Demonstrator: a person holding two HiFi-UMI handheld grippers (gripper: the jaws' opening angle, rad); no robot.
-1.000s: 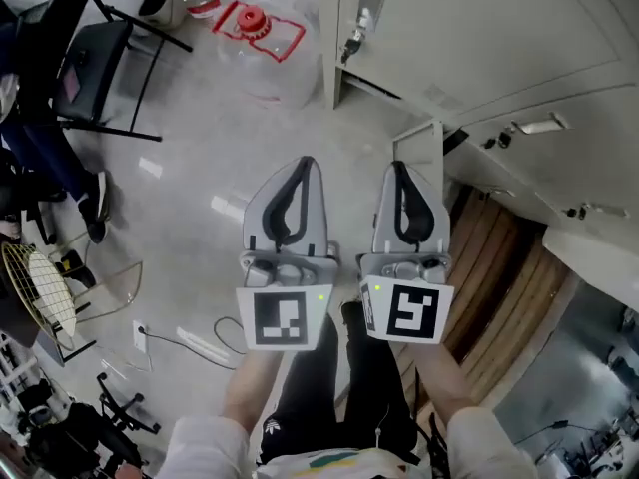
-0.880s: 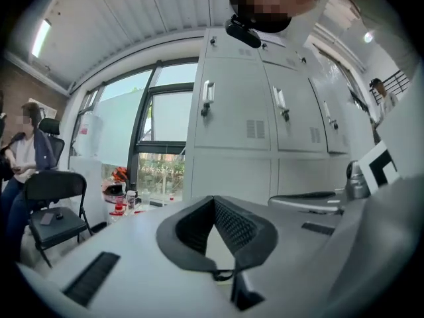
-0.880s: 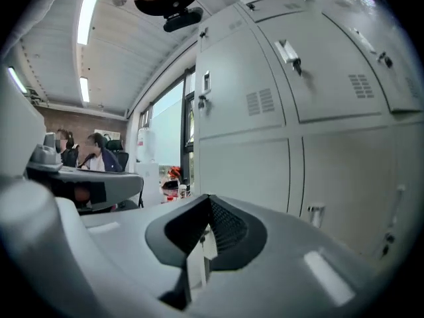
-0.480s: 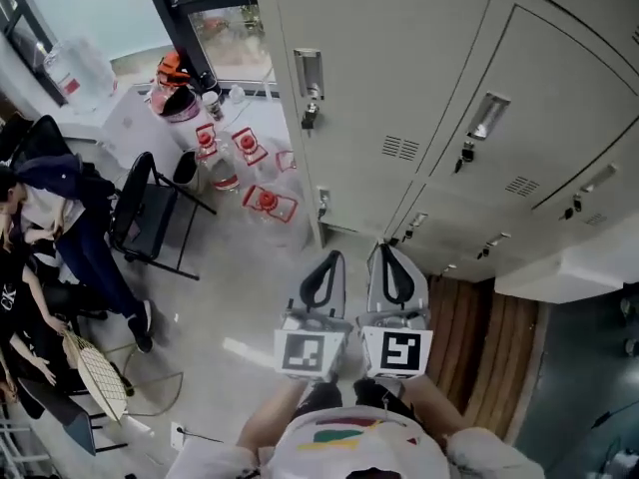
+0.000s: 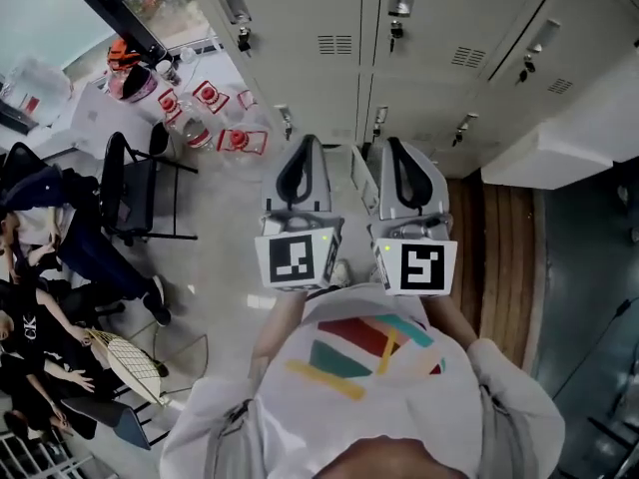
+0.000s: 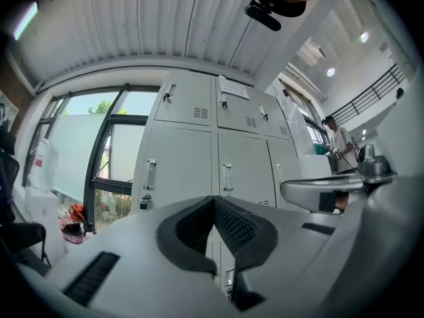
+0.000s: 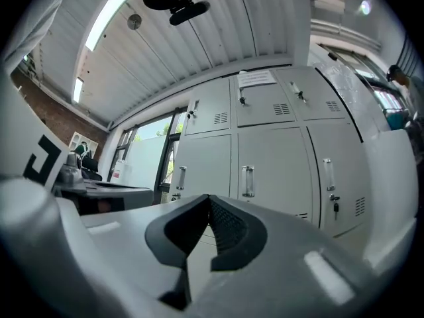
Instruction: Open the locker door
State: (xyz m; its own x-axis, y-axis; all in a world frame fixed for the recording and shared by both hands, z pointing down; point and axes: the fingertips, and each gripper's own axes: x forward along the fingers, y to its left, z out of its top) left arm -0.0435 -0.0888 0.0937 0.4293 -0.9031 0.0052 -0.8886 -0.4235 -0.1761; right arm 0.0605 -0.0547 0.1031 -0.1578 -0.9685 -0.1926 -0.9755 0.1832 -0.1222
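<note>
Pale polished floor [image 5: 230,267] runs up to a bank of grey lockers [image 5: 300,18] along its far edge, and every door in sight is closed. Both grippers point at the locker door [image 5: 429,28] second from the window, its upright handle [image 6: 227,177] showing just above the jaws; neither gripper touches it. The left gripper [image 5: 306,144] has its jaws pressed together on nothing, and the right gripper [image 5: 392,146], just beside it, is the same. At the floor's left edge stand a black chair [image 5: 135,193] and clear water jugs [image 5: 215,103] with red caps.
</note>
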